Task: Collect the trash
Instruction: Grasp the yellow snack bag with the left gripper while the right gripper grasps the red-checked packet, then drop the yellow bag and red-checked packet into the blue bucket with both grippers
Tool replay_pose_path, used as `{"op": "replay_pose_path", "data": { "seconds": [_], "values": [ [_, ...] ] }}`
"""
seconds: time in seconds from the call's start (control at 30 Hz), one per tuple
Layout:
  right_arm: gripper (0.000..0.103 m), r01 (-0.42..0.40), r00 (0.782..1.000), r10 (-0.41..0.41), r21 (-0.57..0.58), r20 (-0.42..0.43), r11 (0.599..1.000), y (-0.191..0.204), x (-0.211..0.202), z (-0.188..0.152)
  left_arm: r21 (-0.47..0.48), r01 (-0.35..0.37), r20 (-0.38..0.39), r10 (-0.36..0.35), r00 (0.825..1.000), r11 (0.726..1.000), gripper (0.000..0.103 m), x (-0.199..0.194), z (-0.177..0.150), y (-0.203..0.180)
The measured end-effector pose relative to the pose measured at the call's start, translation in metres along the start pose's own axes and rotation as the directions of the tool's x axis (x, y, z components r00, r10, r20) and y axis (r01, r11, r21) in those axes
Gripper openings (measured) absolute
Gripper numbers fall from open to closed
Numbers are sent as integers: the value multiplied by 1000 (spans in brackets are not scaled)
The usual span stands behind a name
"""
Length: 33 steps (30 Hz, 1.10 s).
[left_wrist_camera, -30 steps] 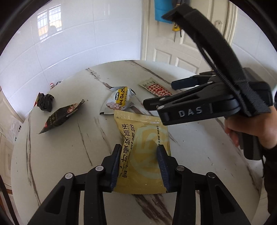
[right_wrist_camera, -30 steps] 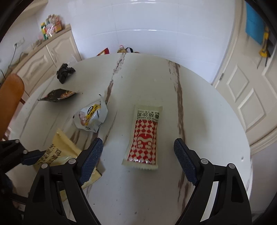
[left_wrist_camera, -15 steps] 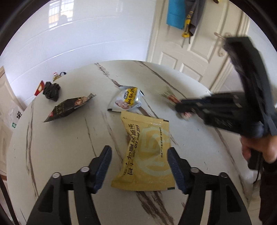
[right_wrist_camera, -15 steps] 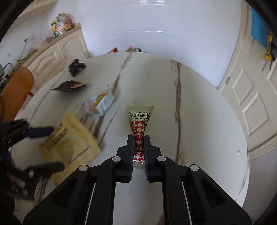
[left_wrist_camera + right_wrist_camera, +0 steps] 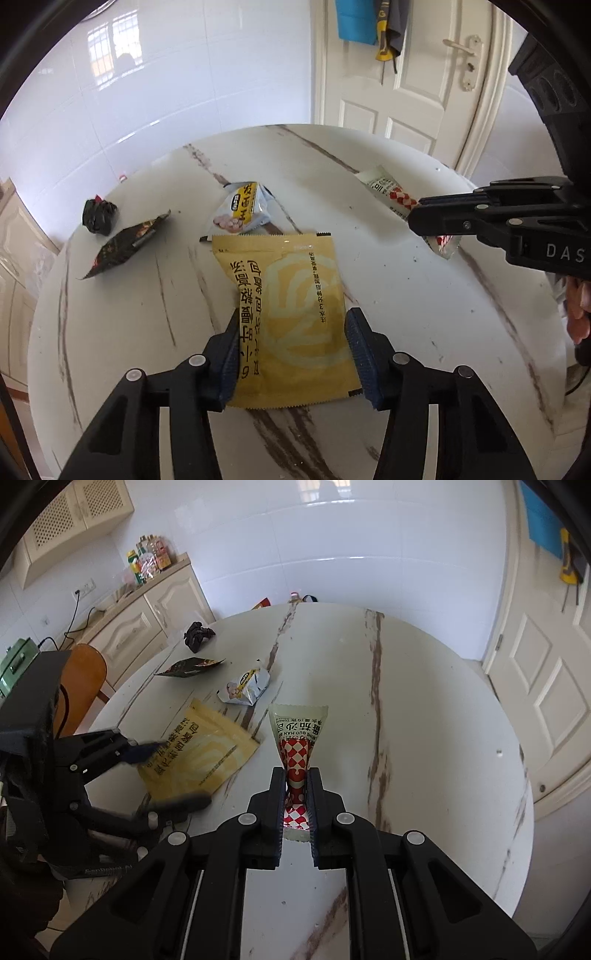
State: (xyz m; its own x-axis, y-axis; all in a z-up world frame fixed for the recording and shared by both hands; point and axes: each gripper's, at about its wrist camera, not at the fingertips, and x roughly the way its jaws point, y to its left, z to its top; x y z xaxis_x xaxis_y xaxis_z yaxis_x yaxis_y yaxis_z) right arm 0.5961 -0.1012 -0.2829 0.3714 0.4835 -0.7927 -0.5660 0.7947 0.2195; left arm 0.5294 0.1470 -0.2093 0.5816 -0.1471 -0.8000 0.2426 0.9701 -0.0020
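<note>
- Right tool point(image 5: 296, 801) is pinching the red-checked sachet point(image 5: 297, 738) at frame centre; its long axis runs straight up the frame, white printed end farthest from the camera.
- Left tool point(image 5: 291, 354) is spread, straddling the yellow packet point(image 5: 291, 314) lying flat on the counter point(image 5: 424, 332), lower centre, long axis pointing up-frame.
- White-yellow wrapper point(image 5: 242, 212) lies just beyond it.

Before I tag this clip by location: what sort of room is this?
Probably a home kitchen or dining area: a round marble table with snack wrappers, cream cabinets with bottles on top, white tiled walls and a panelled door.
</note>
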Motion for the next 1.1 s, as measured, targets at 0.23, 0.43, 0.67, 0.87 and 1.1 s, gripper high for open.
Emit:
{"op": "replay_pose_path", "data": {
  "seconds": [0.23,0.43,0.67,0.87,1.1],
  "values": [
    [11,-32,999,32,22,5,999,5,2,-7,34,-1,4,1,1000,999,26,-7,-3,-11],
    [11,-66,998,65,46,29,997,10,-8,-17,-15,65,11,-65,998,998,23,-23,-8,-15],
    [11,-78,992,72,60,99,995,4,-52,-35,-14,87,103,-85,991,996,23,-75,-1,-48],
    [11,-56,982,39,88,186,994,-18,-117,-65,10,91,172,-92,981,996,23,-112,1,-102],
    [11,0,965,-43,166,260,986,-69,-193,-123,89,164,148,-176,973,982,23,-109,12,-202]
  ]
}}
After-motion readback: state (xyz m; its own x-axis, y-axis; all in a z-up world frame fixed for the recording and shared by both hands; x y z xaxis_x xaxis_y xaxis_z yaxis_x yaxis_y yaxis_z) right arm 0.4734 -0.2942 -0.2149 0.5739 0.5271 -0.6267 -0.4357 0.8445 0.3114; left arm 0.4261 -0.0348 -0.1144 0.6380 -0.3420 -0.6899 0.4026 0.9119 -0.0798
